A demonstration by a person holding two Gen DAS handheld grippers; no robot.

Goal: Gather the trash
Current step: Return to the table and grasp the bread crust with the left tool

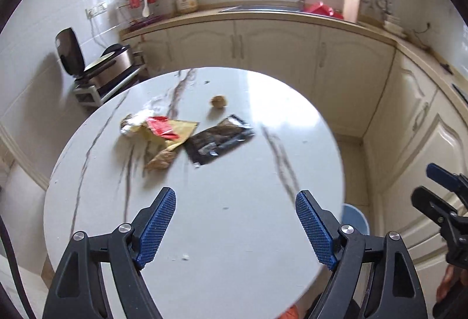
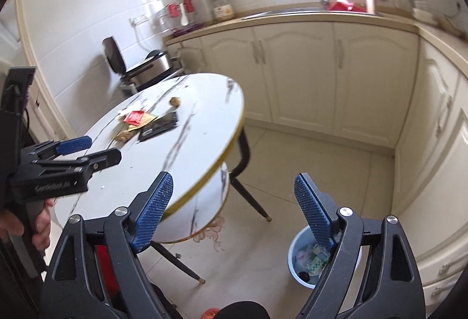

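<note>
Marble worktop [image 1: 234, 231] is slippery: with both grippers, left gripper [image 1: 235, 202] and right gripper [image 2: 234, 187], spread empty, we may push the flat black wrapper [image 1: 219, 140] away.

black wrapper [image 1: 219, 140]: flat, table centre | red-and-yellow wrappers [image 1: 163, 130]: crumpled, touching black wrapper's left edge | brown ball [image 1: 218, 101]: just behind black wrapper | blue bin [image 2: 310, 257]: floor, part-filled, right of black wrapper
</note>
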